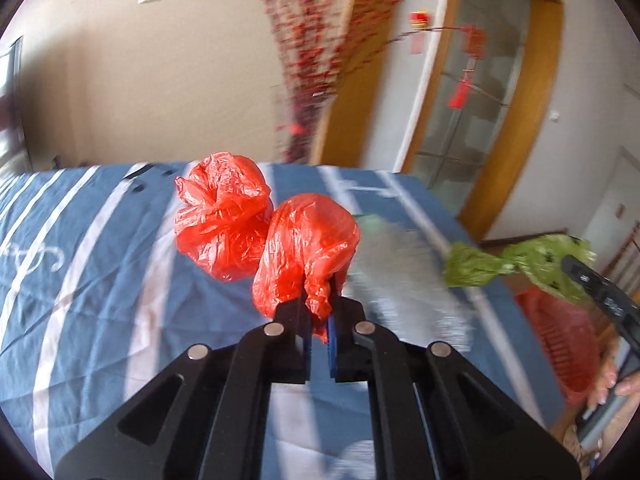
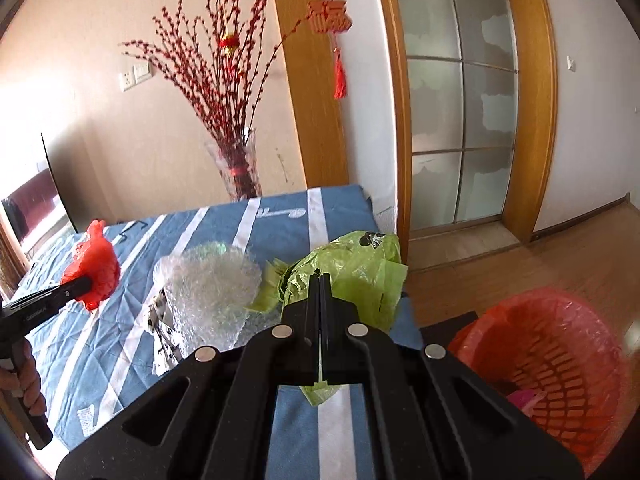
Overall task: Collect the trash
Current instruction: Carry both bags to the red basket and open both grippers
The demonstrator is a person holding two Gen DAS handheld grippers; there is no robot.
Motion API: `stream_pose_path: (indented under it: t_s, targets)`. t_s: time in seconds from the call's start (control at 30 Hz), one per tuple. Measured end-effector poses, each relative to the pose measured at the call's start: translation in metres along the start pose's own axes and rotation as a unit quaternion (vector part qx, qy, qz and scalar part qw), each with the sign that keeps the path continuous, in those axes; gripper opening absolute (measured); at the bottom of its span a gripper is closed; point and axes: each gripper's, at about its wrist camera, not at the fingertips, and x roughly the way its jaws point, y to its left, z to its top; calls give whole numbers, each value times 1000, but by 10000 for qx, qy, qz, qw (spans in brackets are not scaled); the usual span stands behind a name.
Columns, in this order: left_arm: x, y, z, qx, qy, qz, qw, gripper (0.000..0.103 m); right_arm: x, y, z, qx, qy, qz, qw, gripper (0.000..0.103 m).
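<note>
My left claw (image 1: 319, 312) is clamped on a red bag (image 1: 306, 248), lifted over the desk (image 1: 80, 240), second red bag (image 1: 222, 216) just behind. Right claw (image 2: 320, 292) is pinched on a green bag (image 2: 360, 268), I think off the desk, near the red basket (image 2: 560, 320).

Red plastic bag (image 1: 306, 248), crumpled and knotted, bulges up past the left fingers (image 1: 289, 312), its neck pinched between them. Second red bag (image 1: 222, 216) sits just beyond. Green plastic bag (image 2: 360, 276) billows around the right fingers (image 2: 316, 292), clamped.
</note>
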Motion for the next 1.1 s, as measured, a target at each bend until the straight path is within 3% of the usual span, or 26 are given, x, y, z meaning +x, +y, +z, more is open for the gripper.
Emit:
stream_pose_path:
  t_s: [0.3, 0.63, 0.83, 1.1]
  targets:
    - [-8, -109, -2, 781, 73, -1092, 9909, 7, -36, -40, 3, 273, -277, -337, 9987, 1]
    - [6, -235, -24, 1391, 380, -2245, 9637, 7, -90, -119, -4, 739, -560, -1048, 9902, 1]
    - [23, -286, -39, 1523, 587, -2676, 9496, 7, -110, -158, -22, 955, -563, -1428, 9835, 1]
    - [53, -340, -57, 1793, 890, -2921, 9352, 7, -119, -193, -37, 1210, -497, -1620, 9781, 1]
